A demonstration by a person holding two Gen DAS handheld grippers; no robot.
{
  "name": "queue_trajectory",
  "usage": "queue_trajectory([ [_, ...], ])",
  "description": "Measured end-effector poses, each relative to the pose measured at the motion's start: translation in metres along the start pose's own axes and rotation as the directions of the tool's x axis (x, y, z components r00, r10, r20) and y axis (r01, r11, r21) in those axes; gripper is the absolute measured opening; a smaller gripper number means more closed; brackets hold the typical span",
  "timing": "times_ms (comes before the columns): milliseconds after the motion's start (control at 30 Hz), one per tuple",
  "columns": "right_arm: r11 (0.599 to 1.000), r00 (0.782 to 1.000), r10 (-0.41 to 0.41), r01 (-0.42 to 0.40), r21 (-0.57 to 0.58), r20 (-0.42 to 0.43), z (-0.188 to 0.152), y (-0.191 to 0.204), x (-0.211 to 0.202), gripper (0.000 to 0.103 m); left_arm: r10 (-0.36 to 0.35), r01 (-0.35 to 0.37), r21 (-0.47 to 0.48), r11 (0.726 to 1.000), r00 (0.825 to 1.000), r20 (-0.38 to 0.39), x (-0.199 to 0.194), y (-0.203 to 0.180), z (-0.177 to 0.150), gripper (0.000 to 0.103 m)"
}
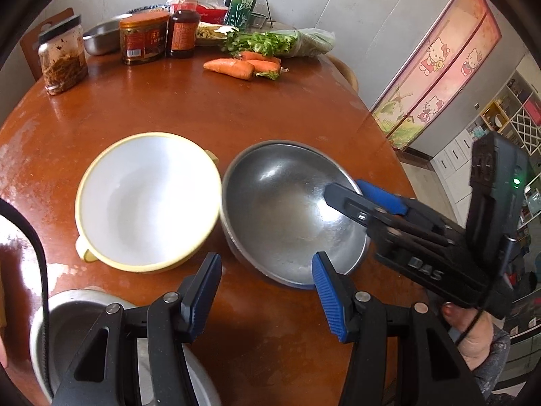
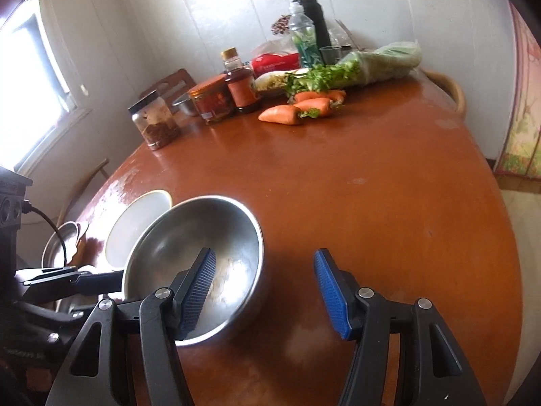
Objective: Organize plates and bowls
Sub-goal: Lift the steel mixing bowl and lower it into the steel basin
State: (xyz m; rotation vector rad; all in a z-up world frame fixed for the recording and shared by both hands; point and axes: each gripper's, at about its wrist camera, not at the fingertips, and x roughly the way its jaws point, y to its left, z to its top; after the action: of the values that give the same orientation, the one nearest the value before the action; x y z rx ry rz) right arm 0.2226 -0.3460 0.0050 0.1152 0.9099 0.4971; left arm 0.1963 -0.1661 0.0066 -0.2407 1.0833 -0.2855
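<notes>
Your brown table (image 1: 203, 125) carries the steel bowl (image 1: 287, 213) at 3 o'clock of the white bowl (image 1: 145, 199), touching. Your right gripper (image 2: 265, 291) straddles its rim, unclenched; your left gripper (image 1: 267, 294) hovers released.

Left claw (image 1: 267, 291) pointing steeply down, blue pads (image 1: 326, 296) apart, nothing between. Right claw (image 1: 367, 199) reaching in from right side in left wrist view, tilted downward, gripped by hand (image 1: 473, 335) at lower right, patterned sleeve at wrist. Own view of right claw (image 2: 265, 292): pads spread, no grip; left finger (image 2: 197, 289) lower inside, right finger outside.
</notes>
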Motion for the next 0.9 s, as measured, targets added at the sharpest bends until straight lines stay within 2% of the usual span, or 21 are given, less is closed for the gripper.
queue_trajectory([
  [33, 1.0, 1.0, 0.002, -0.002, 0.0, -0.019, 0.001, 0.0, 0.005, 0.048, -0.006, 0.006, -0.003, 1.0, 1.0, -0.002, 0.001, 0.0, 0.0, 0.055],
  [200, 0.999, 1.0, 0.01, -0.011, -0.049, -0.028, 0.0, 0.008, 0.012, 0.036, -0.006, 0.006, -0.005, 1.0, 1.0, -0.002, 0.007, -0.001, 0.003, 0.051],
  [333, 0.993, 0.999, -0.036, 0.033, -0.109, -0.026, -0.003, 0.021, 0.009, 0.036, -0.009, 0.009, -0.006, 1.0, 1.0, -0.001, 0.008, 0.0, 0.002, 0.05],
  [633, 0.995, 0.999, -0.048, 0.046, -0.083, -0.021, -0.006, 0.032, -0.005, 0.038, -0.01, 0.009, 0.002, 1.0, 0.999, 0.036, -0.01, 0.002, 0.0, 0.05],
  [900, 0.993, 0.999, -0.04, 0.042, -0.113, 0.015, -0.004, 0.058, -0.025, 0.038, -0.014, 0.014, -0.004, 1.0, 0.997, 0.074, -0.036, 0.01, -0.01, 0.05],
])
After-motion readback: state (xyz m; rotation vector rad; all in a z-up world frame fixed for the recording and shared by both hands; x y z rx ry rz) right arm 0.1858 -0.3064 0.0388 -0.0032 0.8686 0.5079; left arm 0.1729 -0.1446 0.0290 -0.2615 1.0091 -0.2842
